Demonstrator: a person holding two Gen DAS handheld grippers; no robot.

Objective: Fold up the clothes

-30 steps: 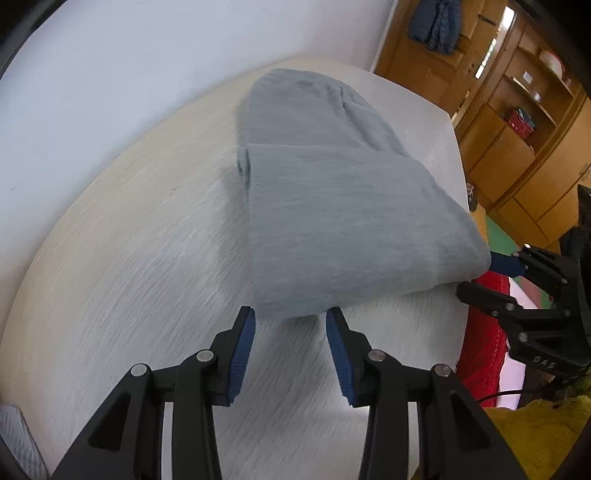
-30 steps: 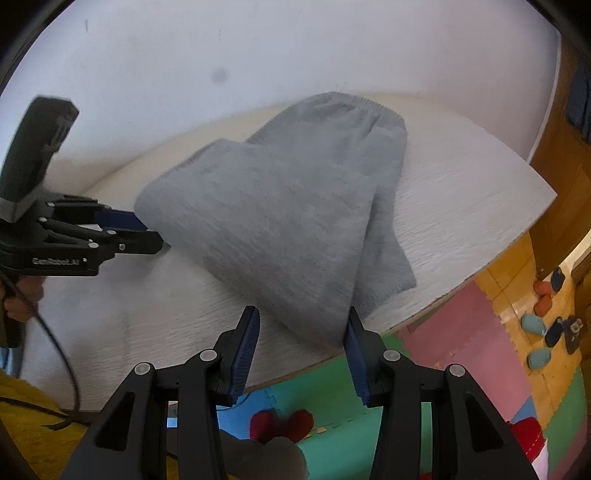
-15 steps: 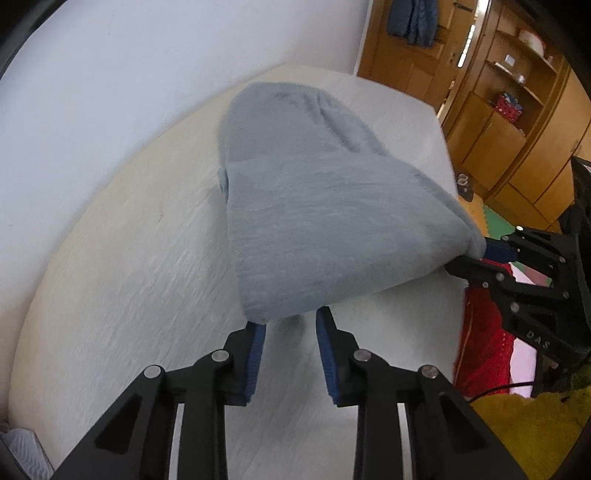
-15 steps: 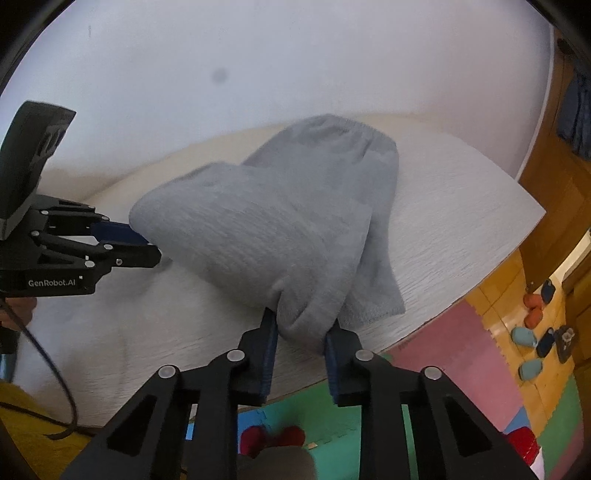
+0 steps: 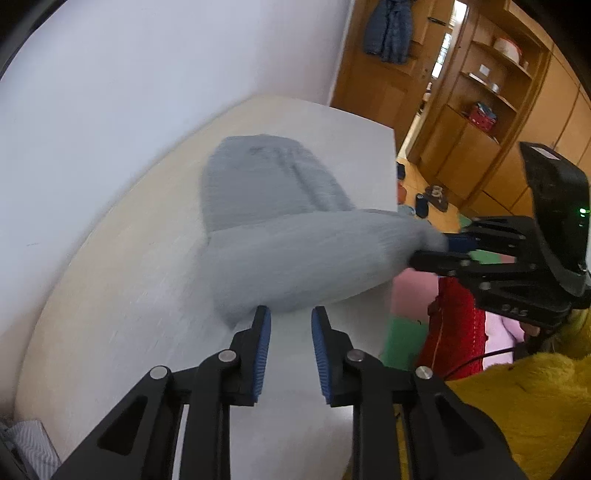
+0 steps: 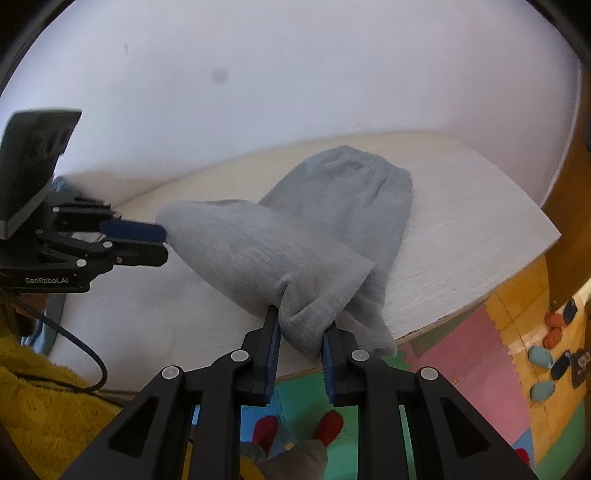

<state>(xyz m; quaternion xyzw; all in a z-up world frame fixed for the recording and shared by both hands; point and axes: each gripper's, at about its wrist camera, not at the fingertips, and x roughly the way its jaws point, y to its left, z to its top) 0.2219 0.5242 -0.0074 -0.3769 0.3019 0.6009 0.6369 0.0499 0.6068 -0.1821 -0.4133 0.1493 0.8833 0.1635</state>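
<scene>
A grey garment (image 5: 277, 206) with an elastic waistband lies on a whitish wood-grain table (image 5: 129, 277), its waistband at the far end. My left gripper (image 5: 290, 317) is closing its jaws on the garment's near left corner, and the cloth hangs raised from its tips. Seen from the right wrist, the left gripper (image 6: 165, 242) pinches that corner of the garment (image 6: 343, 206). My right gripper (image 6: 301, 325) is shut on a bunched wad of the near right corner, over the table (image 6: 461, 229) edge. The right gripper (image 5: 428, 253) also shows in the left wrist view, with cloth at its tips.
A white wall runs along the table's far side. Wooden cabinets (image 5: 480, 110) and a hanging blue jacket (image 5: 388, 29) stand beyond. Coloured foam mats (image 6: 461, 350) and shoes (image 6: 554, 332) cover the floor. A yellow fluffy sleeve (image 5: 517, 406) is close by, and striped cloth (image 5: 26, 443) lies at the left.
Both grippers closed onto the garment's near corners and rose. The near part of the cloth has come up off the table and now sags between them.
</scene>
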